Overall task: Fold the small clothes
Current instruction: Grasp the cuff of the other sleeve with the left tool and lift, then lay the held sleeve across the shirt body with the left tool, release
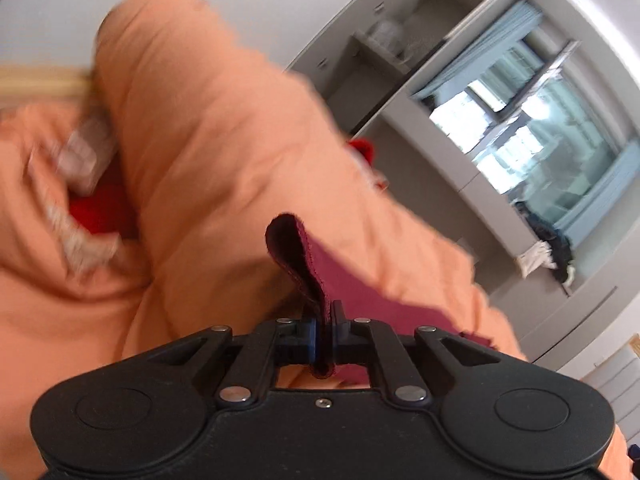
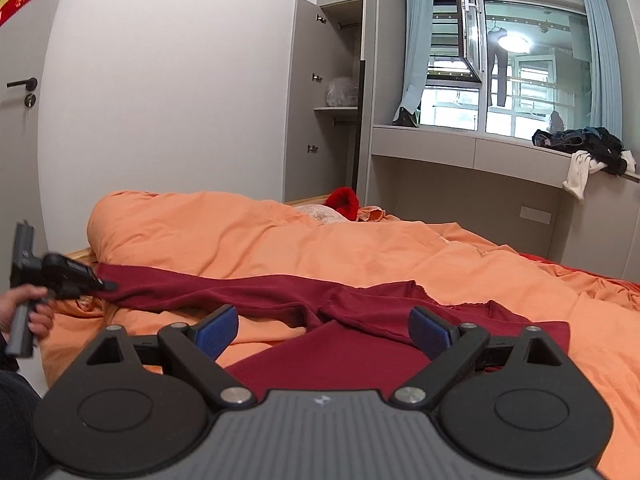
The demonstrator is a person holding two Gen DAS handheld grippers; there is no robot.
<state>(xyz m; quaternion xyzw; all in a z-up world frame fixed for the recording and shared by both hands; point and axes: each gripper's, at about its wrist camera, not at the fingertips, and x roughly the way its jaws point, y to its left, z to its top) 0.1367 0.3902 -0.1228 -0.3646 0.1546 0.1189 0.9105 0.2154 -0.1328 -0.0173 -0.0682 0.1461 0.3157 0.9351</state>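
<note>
We saw the left gripper (image 1: pixel 325 322) pinching a cuff of the dark red garment (image 2: pixel 360 312); the garment lay spread across the orange duvet (image 2: pixel 260 232), its sleeve stretching toward nine o'clock; the right gripper (image 2: pixel 328 330) hovered above it, jaws spread wide, holding nothing.

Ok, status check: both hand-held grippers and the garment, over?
Left hand-held gripper shut on dark red cloth garment, at its sleeve end. Right hand-held gripper open above the garment's body. Garment sprawled on orange duvet; nothing blocking.
</note>
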